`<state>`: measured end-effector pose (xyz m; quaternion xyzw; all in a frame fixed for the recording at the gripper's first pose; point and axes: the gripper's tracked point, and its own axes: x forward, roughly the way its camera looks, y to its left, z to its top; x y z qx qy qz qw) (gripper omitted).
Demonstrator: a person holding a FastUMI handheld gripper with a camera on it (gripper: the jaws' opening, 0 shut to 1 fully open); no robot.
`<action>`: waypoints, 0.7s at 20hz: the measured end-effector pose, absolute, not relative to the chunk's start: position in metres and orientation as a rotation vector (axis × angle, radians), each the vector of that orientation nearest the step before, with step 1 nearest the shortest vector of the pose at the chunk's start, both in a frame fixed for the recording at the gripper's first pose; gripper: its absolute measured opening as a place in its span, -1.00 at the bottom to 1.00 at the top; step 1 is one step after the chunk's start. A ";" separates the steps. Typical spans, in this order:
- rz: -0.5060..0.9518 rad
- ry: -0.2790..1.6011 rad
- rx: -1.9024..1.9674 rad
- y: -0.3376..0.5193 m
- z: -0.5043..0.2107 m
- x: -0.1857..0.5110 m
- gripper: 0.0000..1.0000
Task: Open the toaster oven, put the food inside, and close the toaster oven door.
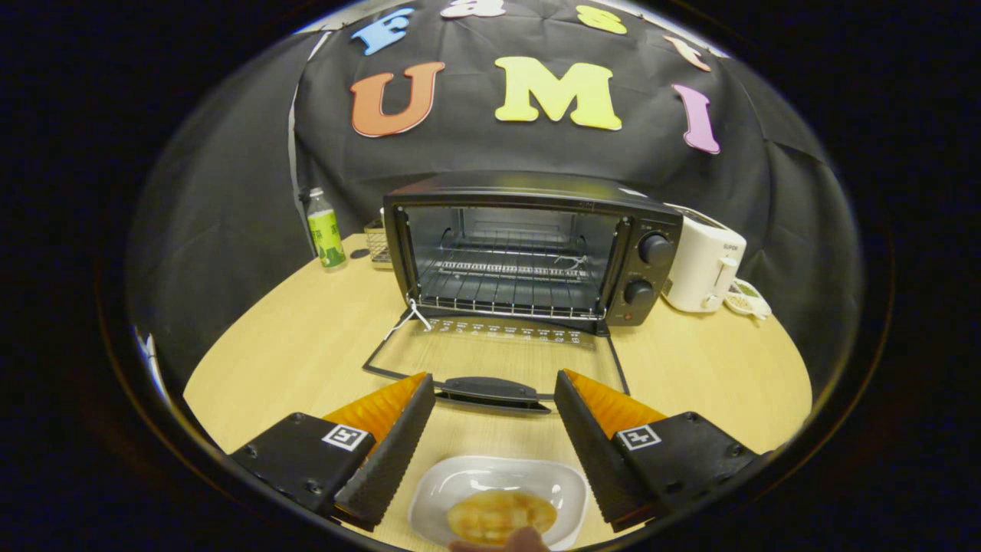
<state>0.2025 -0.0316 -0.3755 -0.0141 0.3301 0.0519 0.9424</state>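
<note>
A black toaster oven [529, 249] stands on the wooden table [306, 345] beyond my fingers. Its glass door [498, 356] lies folded down flat toward me, with the door handle [490, 391] just ahead of the fingertips. Inside, a wire rack [510, 287] is bare. My gripper [494, 383] is open, fingers spread wide, nothing between the tips. Low between the fingers, close to me, sits a white dish [498, 498] holding a round golden piece of food [502, 516]. A fingertip of a person [521, 539] touches the dish's near edge.
A green-labelled bottle [325, 228] and a small wire basket [375, 241] stand left of the oven. A white appliance [701, 264] sits right of it, with a small dish [747, 299] beside it. A white string [410, 316] hangs at the door's left hinge.
</note>
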 end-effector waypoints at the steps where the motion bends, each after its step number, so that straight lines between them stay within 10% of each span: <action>1: 0.107 0.662 -0.026 -0.033 -0.371 0.197 1.00; 14: 0.195 0.392 -0.035 -0.054 -0.322 0.084 1.00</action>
